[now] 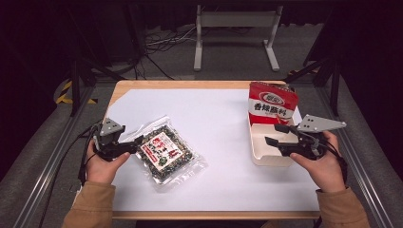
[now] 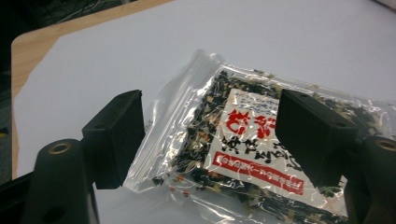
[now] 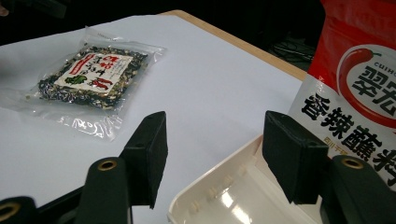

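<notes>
My left gripper (image 1: 135, 142) sits wide apart at the seaweed packet (image 1: 165, 153), lined up to grab its edge. My right gripper (image 1: 273, 134) hangs apart over the white tray (image 1: 266, 156), where the red pouch (image 1: 272, 105) leans.

A clear plastic packet (image 1: 166, 152) of dark dried bits with a white-and-red label lies flat and askew on the white sheet at the left, while a red-and-white seasoning bag (image 1: 272, 106) stands upright in the far end of a shallow cream tray (image 1: 266, 156) at the right.

A high camera looked down across the table (image 1: 214, 95); both gripper cameras sat close, sharing the clear packet (image 2: 243, 140) at nine o'clock.
</notes>
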### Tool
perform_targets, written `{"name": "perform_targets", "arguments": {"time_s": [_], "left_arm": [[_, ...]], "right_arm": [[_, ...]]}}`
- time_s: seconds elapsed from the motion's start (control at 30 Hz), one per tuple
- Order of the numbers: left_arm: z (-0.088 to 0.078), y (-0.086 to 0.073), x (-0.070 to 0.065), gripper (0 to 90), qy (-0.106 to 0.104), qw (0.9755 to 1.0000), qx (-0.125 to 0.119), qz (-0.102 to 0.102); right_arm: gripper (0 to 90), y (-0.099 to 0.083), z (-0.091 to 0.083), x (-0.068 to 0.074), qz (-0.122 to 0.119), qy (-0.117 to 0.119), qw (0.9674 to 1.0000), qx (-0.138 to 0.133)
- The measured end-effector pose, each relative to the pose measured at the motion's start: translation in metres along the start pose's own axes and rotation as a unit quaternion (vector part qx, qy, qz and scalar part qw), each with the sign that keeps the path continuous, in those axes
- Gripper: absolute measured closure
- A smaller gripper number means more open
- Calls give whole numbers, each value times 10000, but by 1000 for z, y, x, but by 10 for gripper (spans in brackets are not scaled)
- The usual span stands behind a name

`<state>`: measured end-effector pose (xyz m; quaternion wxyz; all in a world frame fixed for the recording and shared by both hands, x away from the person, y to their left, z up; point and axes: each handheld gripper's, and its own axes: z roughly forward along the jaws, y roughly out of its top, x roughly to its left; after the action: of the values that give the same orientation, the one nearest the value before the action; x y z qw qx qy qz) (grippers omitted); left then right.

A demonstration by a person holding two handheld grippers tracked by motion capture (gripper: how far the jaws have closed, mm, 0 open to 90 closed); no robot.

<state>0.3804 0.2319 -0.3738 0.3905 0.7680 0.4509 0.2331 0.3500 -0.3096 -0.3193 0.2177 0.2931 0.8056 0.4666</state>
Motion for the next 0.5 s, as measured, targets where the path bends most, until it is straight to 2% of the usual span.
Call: {"name": "perform_targets", "arguments": {"time_s": [0.13, 0.33, 0.5], "left_arm": [[4, -6, 12, 244, 171, 9996, 33, -214], [13, -16, 25, 244, 530, 9979, 107, -353], [19, -21, 35, 214, 662, 9964, 122, -525]], "right_arm": [[414, -1, 5, 8, -138, 63, 9999, 71], [414, 1, 11, 18, -279, 175, 9994, 74], [411, 1, 15, 22, -396, 185, 9990, 105]]}}
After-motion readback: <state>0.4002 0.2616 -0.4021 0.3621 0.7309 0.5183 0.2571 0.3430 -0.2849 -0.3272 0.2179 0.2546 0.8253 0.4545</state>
